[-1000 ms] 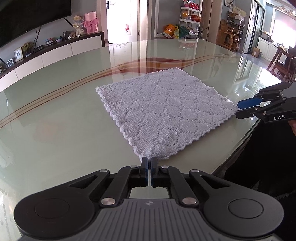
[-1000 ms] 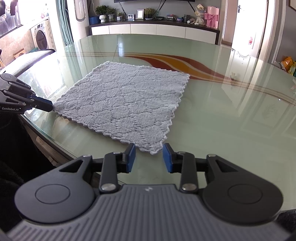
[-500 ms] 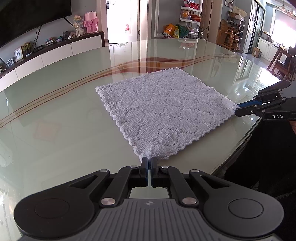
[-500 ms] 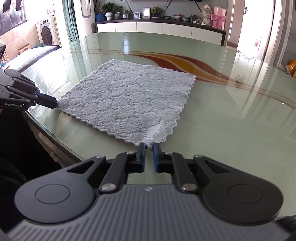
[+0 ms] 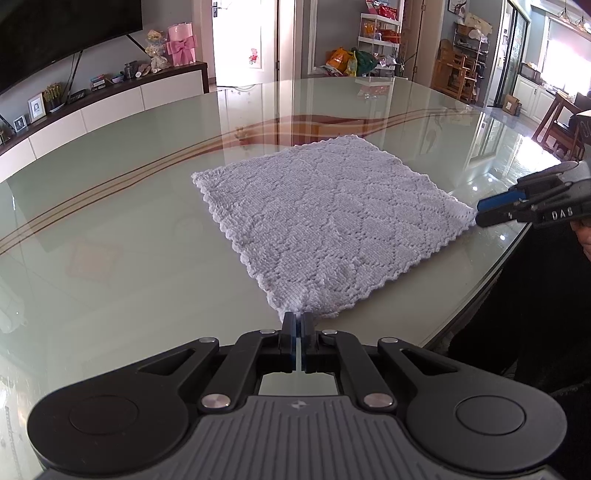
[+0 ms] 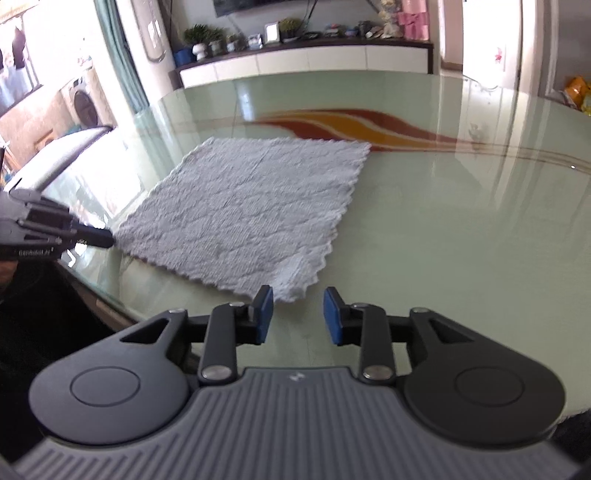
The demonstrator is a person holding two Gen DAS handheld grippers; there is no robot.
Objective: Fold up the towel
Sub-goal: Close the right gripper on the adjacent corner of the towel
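Black grippers (image 5: 297, 320), blue-padded jaws

A lived-in home, open living and dining room, glossy glass-topped bench (image 5: 110, 229), wall television (image 5: 55, 33) over a low white sideboard (image 5: 110, 107) with framed photos (image 5: 36, 107), snack-laden shelf rack (image 5: 384, 40), washing machine (image 6: 83, 105), potted plants (image 6: 201, 38)

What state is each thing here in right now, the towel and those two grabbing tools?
Towel: spread flat and unfolded on the glass table, both near corners at the tools.
Left tool: shut on the towel's near corner.
Right tool: jaws opening, pads apart, not pressing the towel corner just ahead of them.
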